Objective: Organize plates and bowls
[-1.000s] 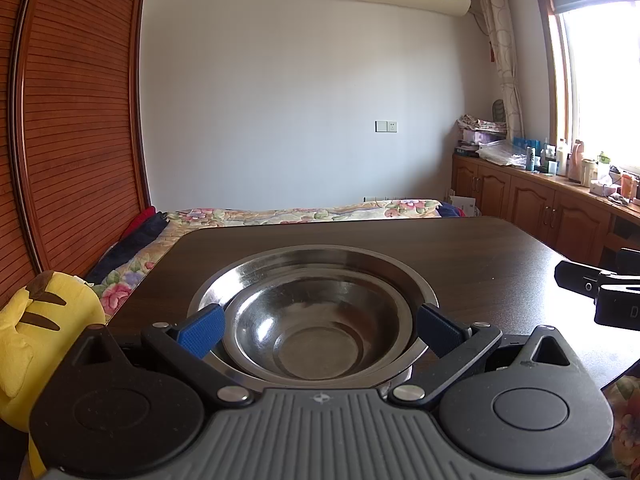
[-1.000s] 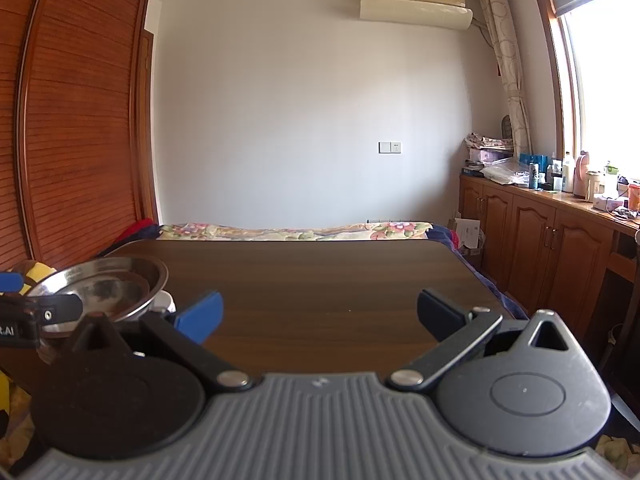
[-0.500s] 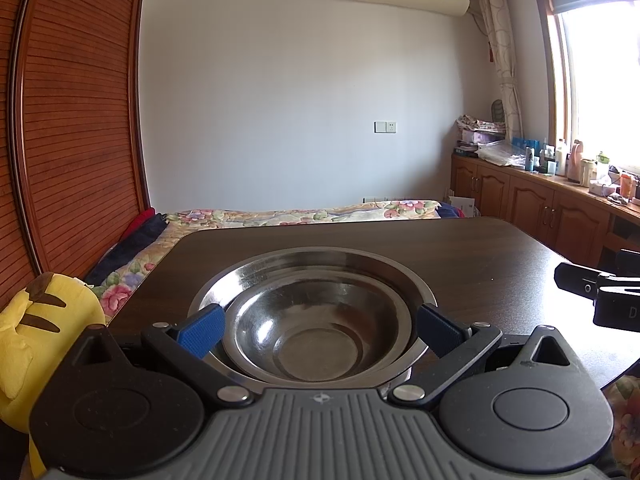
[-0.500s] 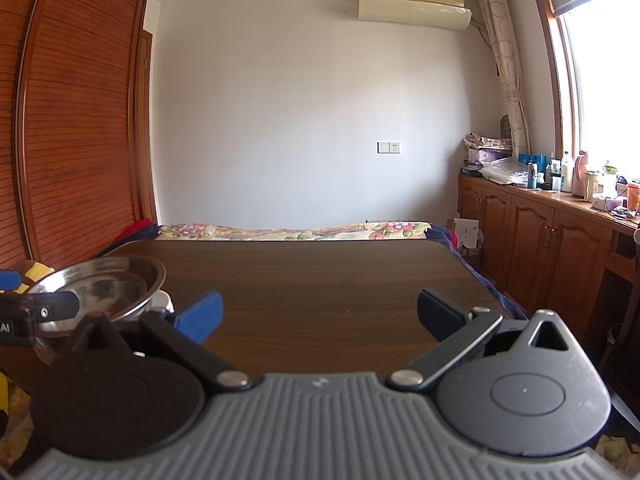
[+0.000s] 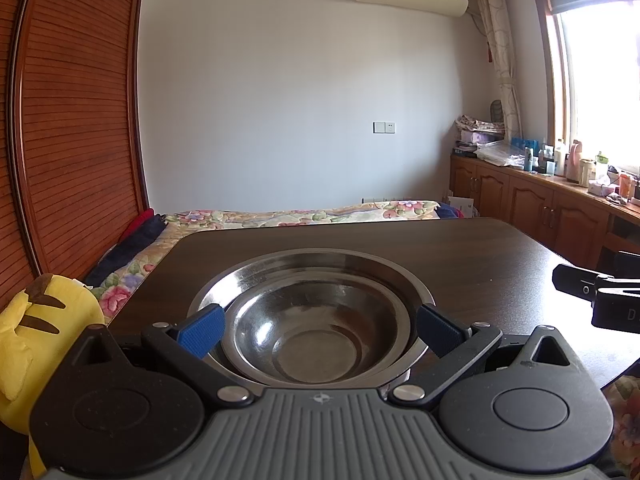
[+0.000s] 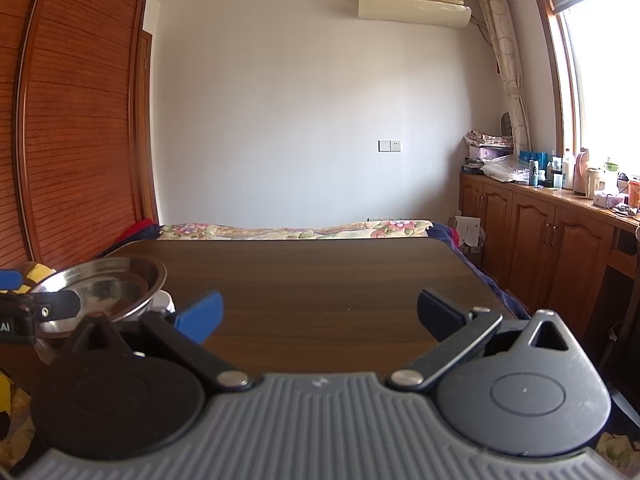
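Dark wood table (image 5: 460, 256) carries our nested steel bowls (image 5: 316, 328) near its left edge. Nothing has shifted over the last second: our left gripper (image 5: 318, 330) stays spread around them, right gripper (image 6: 318, 312) open and empty, so stacking looks done.

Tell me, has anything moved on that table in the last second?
Hardly anything. The stacked steel bowls sit in the same spot on the dark table, between the open fingers of the left gripper, which holds nothing. The right gripper also stays open and empty over bare wood. Nothing was picked up or released.
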{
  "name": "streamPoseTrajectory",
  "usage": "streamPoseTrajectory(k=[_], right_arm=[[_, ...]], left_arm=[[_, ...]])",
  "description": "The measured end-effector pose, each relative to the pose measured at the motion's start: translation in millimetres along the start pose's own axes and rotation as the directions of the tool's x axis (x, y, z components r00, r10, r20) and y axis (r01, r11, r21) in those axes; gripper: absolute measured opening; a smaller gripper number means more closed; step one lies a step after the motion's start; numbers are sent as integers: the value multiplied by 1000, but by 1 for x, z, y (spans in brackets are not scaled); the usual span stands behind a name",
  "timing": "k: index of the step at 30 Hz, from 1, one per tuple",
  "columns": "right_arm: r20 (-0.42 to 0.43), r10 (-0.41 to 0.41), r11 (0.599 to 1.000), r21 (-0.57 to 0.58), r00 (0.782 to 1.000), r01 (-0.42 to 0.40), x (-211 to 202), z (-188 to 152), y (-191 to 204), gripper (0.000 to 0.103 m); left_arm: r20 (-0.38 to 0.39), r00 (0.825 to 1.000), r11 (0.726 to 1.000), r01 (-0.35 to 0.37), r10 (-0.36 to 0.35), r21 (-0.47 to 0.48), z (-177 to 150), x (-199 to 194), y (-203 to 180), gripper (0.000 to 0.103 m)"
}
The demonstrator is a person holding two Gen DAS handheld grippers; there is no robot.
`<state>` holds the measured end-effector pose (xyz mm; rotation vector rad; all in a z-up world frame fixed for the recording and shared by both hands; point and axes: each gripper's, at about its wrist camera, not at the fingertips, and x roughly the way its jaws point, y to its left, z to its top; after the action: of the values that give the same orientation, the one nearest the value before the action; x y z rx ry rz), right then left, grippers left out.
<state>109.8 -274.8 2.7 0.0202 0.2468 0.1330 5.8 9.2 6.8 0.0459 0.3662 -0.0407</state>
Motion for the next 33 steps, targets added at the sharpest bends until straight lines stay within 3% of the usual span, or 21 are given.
streamPoseTrajectory(k=[33], right_arm=[[-3, 0, 1000, -2, 1000, 0, 1, 0, 2, 103]], left_arm=[[-5, 1000, 1000, 4, -4, 5, -1, 0, -2, 103]])
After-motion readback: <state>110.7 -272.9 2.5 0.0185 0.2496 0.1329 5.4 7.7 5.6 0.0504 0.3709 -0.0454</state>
